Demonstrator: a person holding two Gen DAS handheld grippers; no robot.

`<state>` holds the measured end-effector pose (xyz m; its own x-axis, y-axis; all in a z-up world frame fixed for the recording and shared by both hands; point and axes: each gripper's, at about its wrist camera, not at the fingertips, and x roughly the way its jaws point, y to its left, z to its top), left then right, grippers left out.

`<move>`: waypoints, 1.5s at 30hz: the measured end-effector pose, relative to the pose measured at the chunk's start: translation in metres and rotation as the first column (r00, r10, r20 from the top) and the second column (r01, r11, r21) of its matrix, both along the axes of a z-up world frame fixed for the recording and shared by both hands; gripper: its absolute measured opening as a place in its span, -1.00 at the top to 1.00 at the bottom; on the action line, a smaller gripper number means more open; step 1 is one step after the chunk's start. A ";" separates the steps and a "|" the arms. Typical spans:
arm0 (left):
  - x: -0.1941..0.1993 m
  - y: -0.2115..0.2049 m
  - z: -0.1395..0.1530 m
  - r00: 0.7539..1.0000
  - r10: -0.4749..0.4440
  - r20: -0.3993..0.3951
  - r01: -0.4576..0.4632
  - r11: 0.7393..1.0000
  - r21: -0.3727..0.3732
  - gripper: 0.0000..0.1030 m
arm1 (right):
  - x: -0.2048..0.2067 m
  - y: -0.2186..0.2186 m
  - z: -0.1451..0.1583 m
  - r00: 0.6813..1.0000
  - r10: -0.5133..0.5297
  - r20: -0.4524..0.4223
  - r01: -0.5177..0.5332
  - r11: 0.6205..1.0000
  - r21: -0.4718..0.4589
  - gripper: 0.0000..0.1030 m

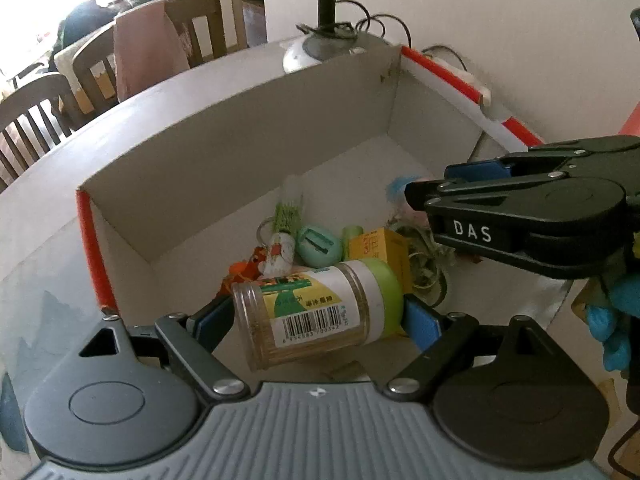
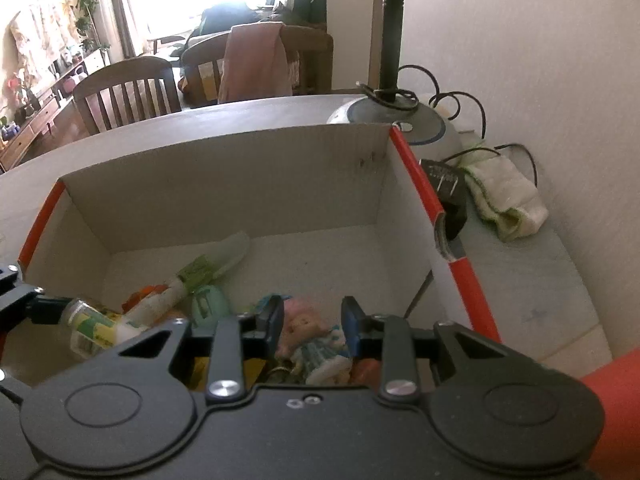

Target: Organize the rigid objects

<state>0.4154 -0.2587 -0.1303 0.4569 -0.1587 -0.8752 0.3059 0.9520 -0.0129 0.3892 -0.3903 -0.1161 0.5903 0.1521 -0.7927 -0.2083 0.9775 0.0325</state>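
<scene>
While crosswise — toothpick jar [image 1: 320, 312], lid rightward

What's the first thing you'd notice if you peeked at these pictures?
A clear jar with a green lid lies sideways, clamped between the left gripper's blue pads, just above the junk in a white box with orange edges. On the right side of the box, the right gripper is around a little pink-and-blue doll. Under them lie a mint-green case and a yellow carton.
</scene>
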 end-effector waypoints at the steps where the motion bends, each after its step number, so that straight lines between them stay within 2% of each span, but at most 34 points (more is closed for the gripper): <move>1: 0.001 0.000 -0.001 1.000 -0.004 -0.008 0.004 1.000 0.001 -0.75 | 0.000 0.000 0.000 1.000 0.000 0.000 0.000 1.000 0.001 0.39; 9: 0.013 -0.005 -0.009 0.996 -0.025 -0.086 0.030 0.998 0.051 -0.75 | -0.010 -0.001 0.007 1.000 0.008 0.004 -0.008 0.999 0.034 0.28; 16: 0.012 -0.001 -0.006 0.996 -0.023 -0.084 0.026 0.999 0.028 -0.75 | -0.025 -0.003 0.020 1.000 0.016 0.015 -0.017 0.998 0.067 0.09; 33: -0.027 0.029 0.038 1.000 0.012 0.028 -0.009 0.996 -0.090 -0.75 | -0.075 -0.003 0.062 0.996 0.011 0.086 -0.024 0.988 0.155 -0.24; 45: -0.073 0.064 0.080 0.979 0.041 0.198 -0.017 0.993 -0.117 -0.75 | -0.119 0.005 0.088 0.985 0.032 0.168 -0.066 0.977 0.204 -0.49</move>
